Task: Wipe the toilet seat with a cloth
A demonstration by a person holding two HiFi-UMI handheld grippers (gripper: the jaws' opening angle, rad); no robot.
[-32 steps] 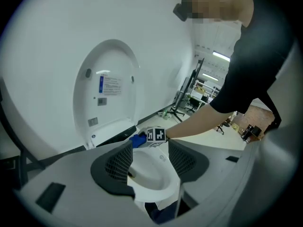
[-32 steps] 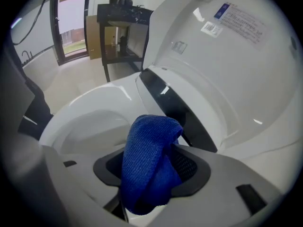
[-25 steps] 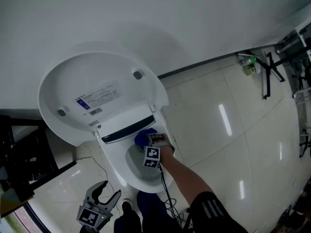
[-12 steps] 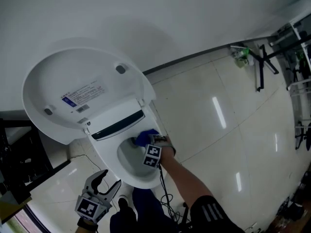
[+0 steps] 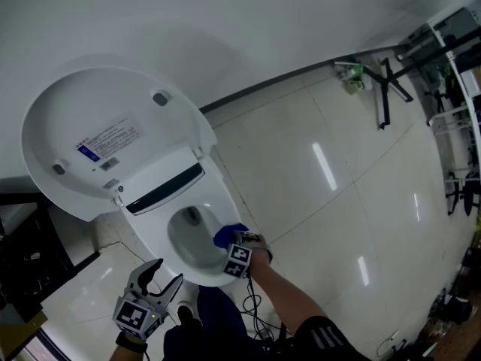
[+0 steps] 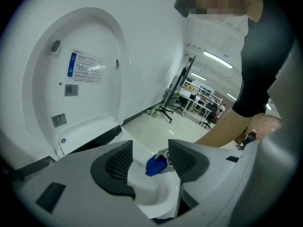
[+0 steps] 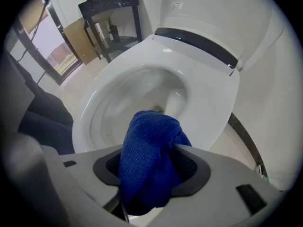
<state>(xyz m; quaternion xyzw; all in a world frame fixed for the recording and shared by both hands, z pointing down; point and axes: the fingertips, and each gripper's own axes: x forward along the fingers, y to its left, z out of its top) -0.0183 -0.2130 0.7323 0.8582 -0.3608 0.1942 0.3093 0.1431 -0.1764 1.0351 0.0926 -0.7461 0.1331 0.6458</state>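
Observation:
The white toilet stands with its lid point(image 5: 90, 138) raised and its seat ring point(image 5: 161, 258) down around the bowl. My right gripper point(image 5: 234, 241) is shut on a blue cloth point(image 5: 228, 234) and holds it on the ring's right front part. In the right gripper view the blue cloth point(image 7: 147, 150) bulges out between the jaws of my right gripper point(image 7: 151, 174), over the seat ring point(image 7: 210, 96). My left gripper point(image 5: 165, 275) hangs open and holds nothing, low to the left of the bowl. From the left gripper point(image 6: 150, 160) the blue cloth point(image 6: 154, 166) shows beyond the gap.
A black stand point(image 7: 111, 22) and a cardboard box point(image 7: 80, 41) sit left of the toilet. A cable point(image 5: 252, 307) trails on the glossy tile floor point(image 5: 316, 171). Black racks and chairs point(image 5: 440, 66) stand far right. The white wall point(image 5: 225, 21) runs behind the toilet.
My right gripper has slid the blue cloth from the back of the seat near the hinge along the right side toward the front. The left gripper has stayed low and open.

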